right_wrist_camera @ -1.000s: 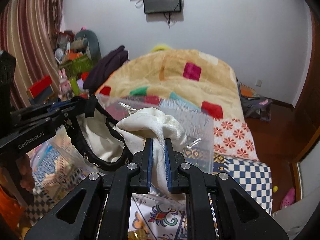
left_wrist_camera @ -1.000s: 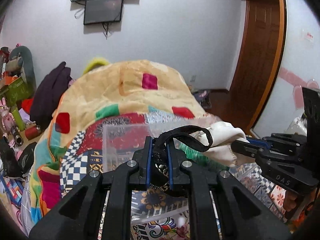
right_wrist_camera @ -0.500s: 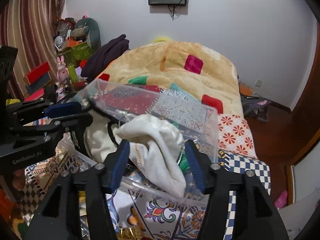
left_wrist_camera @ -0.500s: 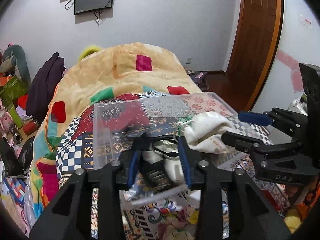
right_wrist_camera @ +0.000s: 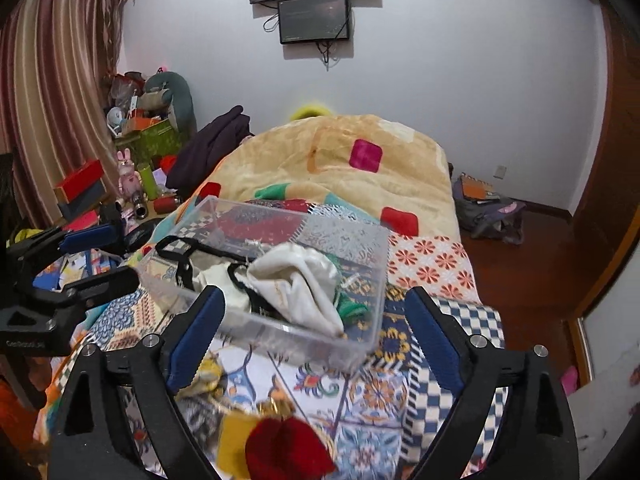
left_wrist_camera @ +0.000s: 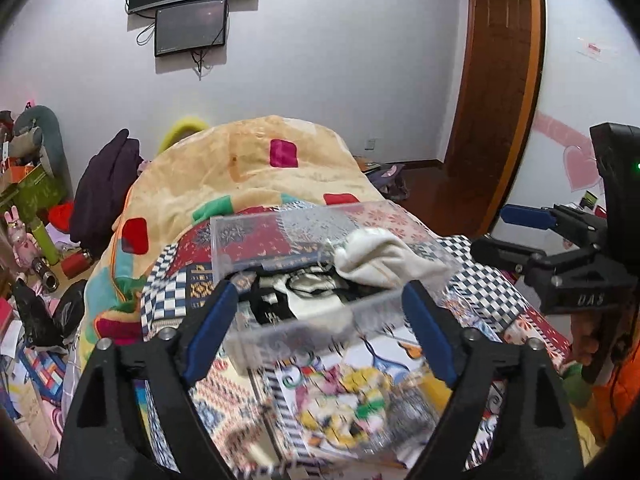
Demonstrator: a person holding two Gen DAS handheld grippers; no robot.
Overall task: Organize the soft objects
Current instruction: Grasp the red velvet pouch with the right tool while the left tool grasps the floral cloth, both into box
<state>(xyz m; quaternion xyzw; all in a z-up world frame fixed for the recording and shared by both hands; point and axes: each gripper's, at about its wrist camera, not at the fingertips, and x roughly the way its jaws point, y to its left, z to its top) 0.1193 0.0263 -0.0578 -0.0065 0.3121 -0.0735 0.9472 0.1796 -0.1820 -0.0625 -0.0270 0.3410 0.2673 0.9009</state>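
Observation:
A clear plastic box [left_wrist_camera: 280, 332] [right_wrist_camera: 360, 344] stands on the patterned bed cover. In it lies a cream cloth bag [left_wrist_camera: 384, 258] [right_wrist_camera: 296, 280] with black straps [right_wrist_camera: 180, 246], its top draped over the box rim. My left gripper [left_wrist_camera: 316, 312] is open and empty, just before the box's near wall. My right gripper [right_wrist_camera: 314, 320] is open and empty, above the box's near corner. The left gripper also shows at the left edge of the right wrist view [right_wrist_camera: 96, 256], and the right gripper at the right edge of the left wrist view [left_wrist_camera: 508, 236].
Small soft items lie on the bed in front of the box: a red and yellow one [right_wrist_camera: 280, 448] and a multicoloured heap [left_wrist_camera: 352, 404]. A yellow blanket [left_wrist_camera: 240, 176] covers the far bed. Clutter stands at the left [right_wrist_camera: 136, 148]. A wooden door [left_wrist_camera: 496, 92] is at the right.
Both grippers opened and let go of the cream bag and its black strap, which now rest in the clear box. Both grippers pulled back and up from the box.

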